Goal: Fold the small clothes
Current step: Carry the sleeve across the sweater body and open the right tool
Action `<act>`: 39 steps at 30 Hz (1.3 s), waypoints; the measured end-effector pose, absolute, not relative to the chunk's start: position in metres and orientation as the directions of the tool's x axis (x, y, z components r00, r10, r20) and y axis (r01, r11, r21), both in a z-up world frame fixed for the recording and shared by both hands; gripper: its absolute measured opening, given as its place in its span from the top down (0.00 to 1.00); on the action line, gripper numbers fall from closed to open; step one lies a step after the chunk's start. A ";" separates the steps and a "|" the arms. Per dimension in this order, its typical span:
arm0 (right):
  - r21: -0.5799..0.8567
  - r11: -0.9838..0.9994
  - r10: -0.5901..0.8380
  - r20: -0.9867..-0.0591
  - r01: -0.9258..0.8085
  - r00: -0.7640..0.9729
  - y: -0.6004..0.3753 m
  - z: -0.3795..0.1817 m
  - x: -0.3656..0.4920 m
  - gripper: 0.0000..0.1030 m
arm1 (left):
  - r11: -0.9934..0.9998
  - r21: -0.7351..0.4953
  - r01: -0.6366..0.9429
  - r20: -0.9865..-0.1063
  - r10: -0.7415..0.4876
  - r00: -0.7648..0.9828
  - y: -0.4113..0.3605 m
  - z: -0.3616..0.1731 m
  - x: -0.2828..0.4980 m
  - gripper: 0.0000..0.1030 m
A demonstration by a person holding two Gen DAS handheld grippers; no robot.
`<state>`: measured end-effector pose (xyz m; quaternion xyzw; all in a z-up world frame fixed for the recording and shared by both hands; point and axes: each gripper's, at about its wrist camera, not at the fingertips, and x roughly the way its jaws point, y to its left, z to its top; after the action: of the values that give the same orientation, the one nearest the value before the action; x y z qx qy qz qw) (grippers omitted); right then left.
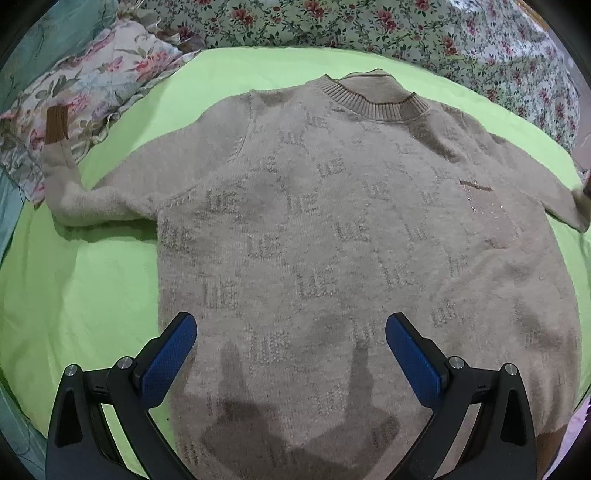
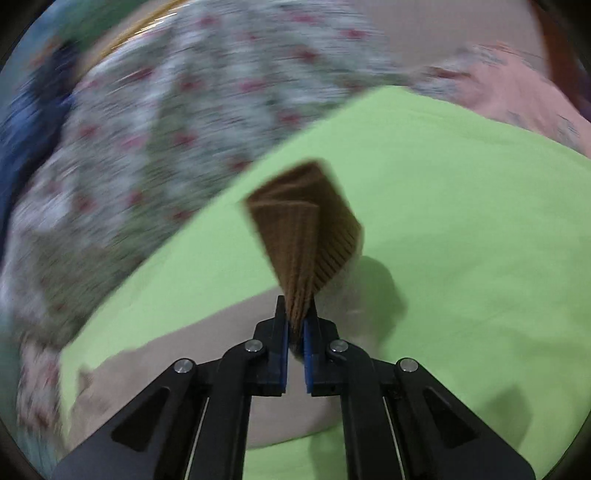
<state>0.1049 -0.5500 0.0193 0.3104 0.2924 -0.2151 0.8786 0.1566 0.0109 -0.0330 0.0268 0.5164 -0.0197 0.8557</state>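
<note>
A beige fuzzy sweater [image 1: 332, 240] with a letter pattern lies flat on a lime green sheet [image 1: 74, 295], neck away from me. Its left sleeve stretches out to the left and ends in a brown ribbed cuff [image 1: 56, 124]. My left gripper [image 1: 290, 328] is open and empty, hovering over the sweater's lower body. My right gripper [image 2: 295, 321] is shut on the other brown ribbed cuff [image 2: 303, 229], held above the green sheet [image 2: 461, 240]; beige sleeve cloth [image 2: 166, 373] hangs below it. The right wrist view is blurred.
A floral pillow [image 1: 85, 88] lies at the far left under the left cuff. A floral bedspread [image 1: 369, 29] runs behind the green sheet and also shows blurred in the right wrist view [image 2: 166, 129]. Pink cloth [image 2: 517, 92] lies at the far right.
</note>
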 end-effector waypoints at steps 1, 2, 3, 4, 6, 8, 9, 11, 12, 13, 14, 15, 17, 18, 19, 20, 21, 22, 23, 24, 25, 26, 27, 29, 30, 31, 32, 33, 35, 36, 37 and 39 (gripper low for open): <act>0.431 0.739 -0.153 -0.641 0.517 0.752 -0.529 0.023 0.113 0.93 | 0.998 0.020 0.061 -0.885 -0.011 0.466 0.013 -0.033 0.155 0.01; 0.443 0.760 -0.108 -0.635 0.475 0.765 -0.508 0.025 0.121 0.93 | 0.998 0.015 0.062 -0.884 -0.016 0.468 0.014 -0.032 0.154 0.00; 0.457 0.784 -0.051 -0.628 0.421 0.777 -0.482 0.028 0.131 0.93 | 0.998 0.008 0.064 -0.880 -0.023 0.474 0.017 -0.031 0.150 0.00; 0.472 0.806 0.017 -0.622 0.358 0.783 -0.451 0.030 0.143 0.93 | 0.998 0.005 0.064 -0.878 -0.026 0.478 0.018 -0.029 0.149 0.01; 0.510 0.821 0.135 -0.610 0.257 0.781 -0.401 0.029 0.160 0.93 | 0.998 -0.003 0.062 -0.870 -0.033 0.492 0.022 -0.025 0.145 0.00; 0.558 0.814 0.259 -0.598 0.161 0.759 -0.346 0.024 0.179 0.93 | 0.998 -0.020 0.056 -0.864 -0.046 0.501 0.029 -0.021 0.140 0.00; 0.590 0.799 0.331 -0.590 0.114 0.737 -0.315 0.019 0.190 0.93 | 0.998 -0.027 0.053 -0.863 -0.050 0.503 0.032 -0.020 0.139 0.00; 0.621 0.782 0.405 -0.580 0.061 0.707 -0.273 0.012 0.199 0.93 | 0.999 -0.037 0.040 -0.859 -0.052 0.509 0.040 -0.018 0.137 0.01; 0.639 0.768 0.446 -0.572 0.033 0.688 -0.251 0.007 0.205 0.93 | 0.999 -0.043 0.033 -0.858 -0.054 0.510 0.044 -0.017 0.136 0.01; 0.655 0.756 0.482 -0.568 0.011 0.667 -0.229 0.002 0.212 0.93 | 0.998 -0.052 0.028 -0.857 -0.059 0.511 0.048 -0.017 0.135 0.00; 0.664 0.748 0.509 -0.569 -0.003 0.646 -0.209 -0.004 0.219 0.93 | 0.998 -0.060 0.024 -0.856 -0.064 0.512 0.051 -0.017 0.134 0.00; 0.669 0.743 0.529 -0.572 -0.016 0.627 -0.191 -0.009 0.223 0.93 | 0.997 -0.068 0.019 -0.855 -0.068 0.514 0.055 -0.017 0.133 0.00; 0.683 0.730 0.568 -0.570 -0.042 0.594 -0.159 -0.017 0.237 0.93 | 0.996 -0.083 0.011 -0.852 -0.077 0.518 0.061 -0.017 0.131 0.00; 0.696 0.716 0.593 -0.568 -0.050 0.571 -0.144 -0.023 0.243 0.93 | 0.996 -0.090 0.007 -0.851 -0.081 0.519 0.065 -0.017 0.131 0.00; 0.707 0.705 0.613 -0.566 -0.057 0.552 -0.131 -0.026 0.246 0.93 | 0.995 -0.099 0.004 -0.849 -0.086 0.522 0.067 -0.016 0.131 0.00; 0.712 0.700 0.626 -0.568 -0.064 0.535 -0.119 -0.031 0.250 0.93 | 0.994 -0.107 0.002 -0.846 -0.092 0.524 0.069 -0.016 0.132 0.00; 0.712 0.699 0.632 -0.570 -0.069 0.525 -0.111 -0.034 0.251 0.93 | 0.993 -0.117 0.000 -0.844 -0.099 0.527 0.071 -0.016 0.132 0.00; 0.713 0.697 0.640 -0.573 -0.072 0.512 -0.103 -0.039 0.251 0.93 | 0.992 -0.127 0.001 -0.841 -0.108 0.530 0.072 -0.015 0.132 0.00; 0.717 0.694 0.646 -0.576 -0.071 0.501 -0.099 -0.043 0.253 0.93 | 0.991 -0.135 0.003 -0.837 -0.116 0.534 0.072 -0.015 0.133 0.00; 0.719 0.692 0.651 -0.579 -0.071 0.491 -0.094 -0.048 0.255 0.93 | 0.989 -0.146 0.005 -0.834 -0.125 0.538 0.073 -0.014 0.136 0.00; 0.719 0.692 0.653 -0.583 -0.067 0.484 -0.090 -0.053 0.257 0.89 | 0.988 -0.153 0.007 -0.830 -0.133 0.541 0.073 -0.014 0.137 0.00; 0.727 0.684 0.662 -0.582 -0.062 0.473 -0.088 -0.058 0.259 0.88 | 0.986 -0.168 0.012 -0.826 -0.147 0.545 0.072 -0.015 0.141 0.00; 0.736 0.675 0.670 -0.580 -0.054 0.463 -0.087 -0.062 0.261 0.85 | 0.983 -0.184 0.016 -0.822 -0.163 0.546 0.071 -0.015 0.145 0.00; 0.759 0.650 0.691 -0.574 -0.031 0.440 -0.089 -0.068 0.262 0.65 | 0.977 -0.214 0.025 -0.816 -0.193 0.545 0.069 -0.017 0.156 0.00; 0.770 0.637 0.699 -0.561 -0.030 0.443 -0.093 -0.067 0.259 0.63 | 0.974 -0.226 0.031 -0.813 -0.206 0.544 0.067 -0.019 0.162 0.00; 0.770 0.637 0.694 -0.551 -0.038 0.463 -0.098 -0.062 0.254 0.62 | 0.969 -0.244 0.040 -0.809 -0.227 0.542 0.064 -0.021 0.169 0.00; 0.765 0.642 0.687 -0.546 -0.048 0.480 -0.103 -0.056 0.249 0.62 | 0.963 -0.263 0.049 -0.807 -0.248 0.536 0.061 -0.024 0.179 0.00; 0.762 0.645 0.679 -0.537 -0.058 0.501 -0.109 -0.049 0.243 0.62 | 0.958 -0.283 0.057 -0.806 -0.269 0.527 0.058 -0.027 0.190 0.00; 0.758 0.651 0.654 -0.524 -0.053 0.546 -0.127 -0.036 0.227 0.62 | 0.949 -0.310 0.061 -0.810 -0.297 0.505 0.053 -0.035 0.207 0.01; 0.752 0.658 0.634 -0.521 -0.044 0.572 -0.142 -0.031 0.216 0.62 | 0.943 -0.327 0.061 -0.812 -0.313 0.492 0.049 -0.040 0.216 0.01; 0.747 0.664 0.618 -0.521 -0.036 0.588 -0.150 -0.027 0.209 0.62 | 0.938 -0.340 0.060 -0.813 -0.326 0.482 0.047 -0.045 0.226 0.02; 0.730 0.683 0.574 -0.535 -0.003 0.620 -0.171 -0.022 0.194 0.62 | 0.938 -0.343 0.060 -0.811 -0.327 0.484 0.043 -0.052 0.237 0.10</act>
<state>0.1942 -0.1711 -0.0219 0.3576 0.3995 0.1748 0.8258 0.2375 0.0429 -0.0517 -0.1351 0.4950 -0.1139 0.8507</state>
